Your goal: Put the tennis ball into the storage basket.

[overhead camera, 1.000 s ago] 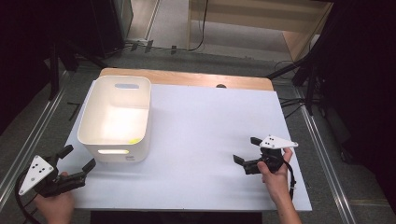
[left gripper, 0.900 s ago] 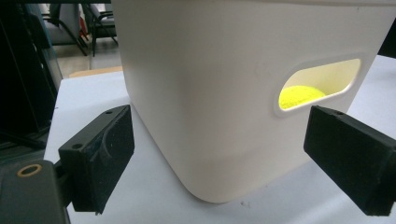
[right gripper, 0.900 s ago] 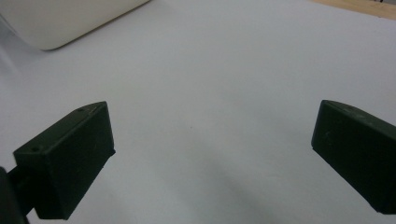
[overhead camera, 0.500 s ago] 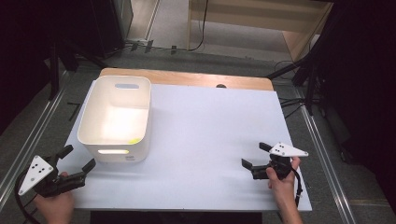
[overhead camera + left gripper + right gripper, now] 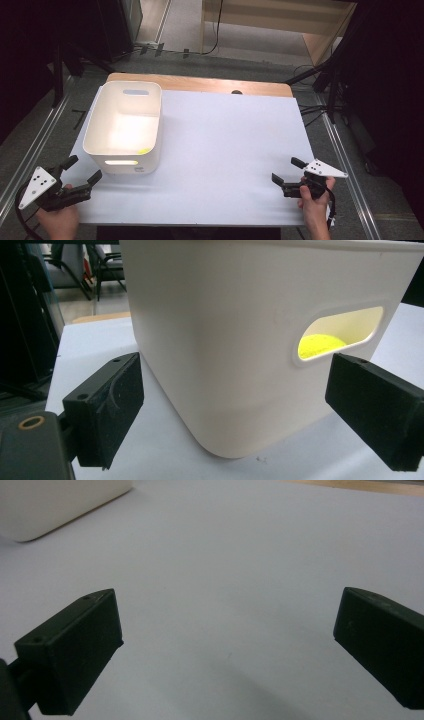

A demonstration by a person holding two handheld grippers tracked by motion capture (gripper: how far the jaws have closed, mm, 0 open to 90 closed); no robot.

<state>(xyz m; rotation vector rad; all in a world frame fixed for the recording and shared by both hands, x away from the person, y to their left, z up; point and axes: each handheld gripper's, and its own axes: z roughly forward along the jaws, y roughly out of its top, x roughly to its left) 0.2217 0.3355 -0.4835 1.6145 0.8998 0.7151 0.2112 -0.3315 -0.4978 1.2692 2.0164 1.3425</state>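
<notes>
Here the white bin (image 5: 125, 127) stands on the left part of the white table (image 5: 230, 150), its long axis running away from the person, a yellow ball (image 5: 320, 344) inside at the near end. The left gripper (image 5: 80, 172), jaws spread and empty, sits just beside the bin's near left corner, pointing at it. The right gripper (image 5: 285, 176), likewise released, lies well apart.

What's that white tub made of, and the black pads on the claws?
The white tub looks like moulded plastic: smooth, slightly glossy walls, rounded corners, a cut-out handle slot, and light glowing through the sides. The pads on the left gripper look like matte black rubber or dense foam, with a dull, finely textured face; which one I can't tell.
</notes>
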